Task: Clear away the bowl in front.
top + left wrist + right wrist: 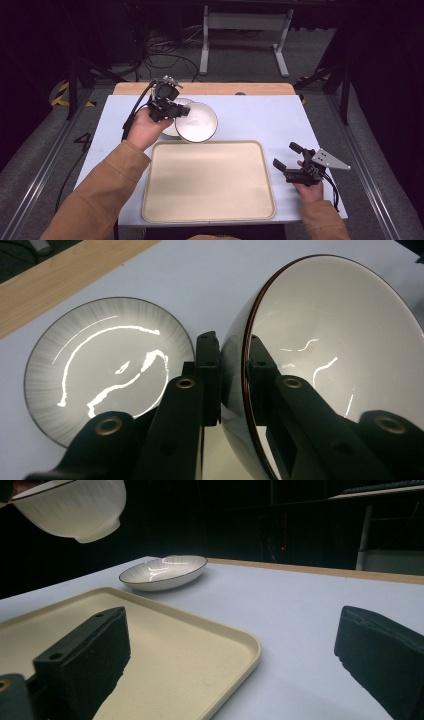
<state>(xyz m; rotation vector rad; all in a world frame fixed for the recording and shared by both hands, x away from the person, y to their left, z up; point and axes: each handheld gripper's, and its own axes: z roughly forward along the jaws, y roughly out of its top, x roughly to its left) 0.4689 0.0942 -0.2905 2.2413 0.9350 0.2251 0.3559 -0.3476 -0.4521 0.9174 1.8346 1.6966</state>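
A white bowl with a dark rim hangs in the air past the far left corner of the beige tray. My left gripper is shut on the bowl's rim, one jaw inside and one outside. The bowl is well clear of the table. A shallow white ribbed plate lies on the table under and behind it. My right gripper rests at the tray's right side, open, with nothing between its pads.
The white table top has bare room behind the tray and to its right. A wooden strip runs along the far edge. Beyond it are cables and a stand's legs on the floor.
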